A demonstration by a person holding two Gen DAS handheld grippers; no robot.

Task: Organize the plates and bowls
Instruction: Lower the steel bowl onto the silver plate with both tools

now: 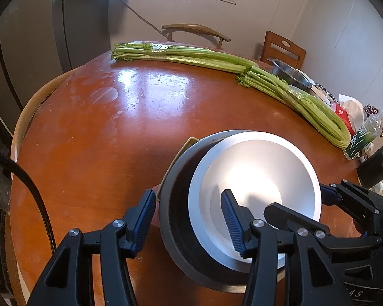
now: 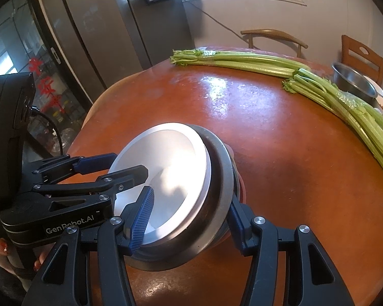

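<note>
A white bowl (image 1: 258,176) sits nested in a dark grey bowl (image 1: 176,193), with a yellowish rim (image 1: 183,145) and a pinkish piece peeking from beneath the stack. The stack stands on the round brown table (image 1: 102,140). My left gripper (image 1: 189,216) straddles the stack's near-left wall, one pad inside the white bowl and one outside, closed on it. My right gripper (image 2: 191,204) grips the opposite wall of the white bowl (image 2: 166,160) and dark bowl (image 2: 217,178) the same way. Each gripper also shows in the other's view: left gripper (image 2: 129,164), right gripper (image 1: 295,199).
Two long celery bunches (image 1: 191,56) (image 1: 306,104) lie across the far side of the table. A steel bowl (image 1: 291,74) and bagged items (image 1: 355,117) crowd the right edge. Two wooden chairs (image 1: 196,30) stand behind, and a tall fridge (image 2: 94,38) is on the left.
</note>
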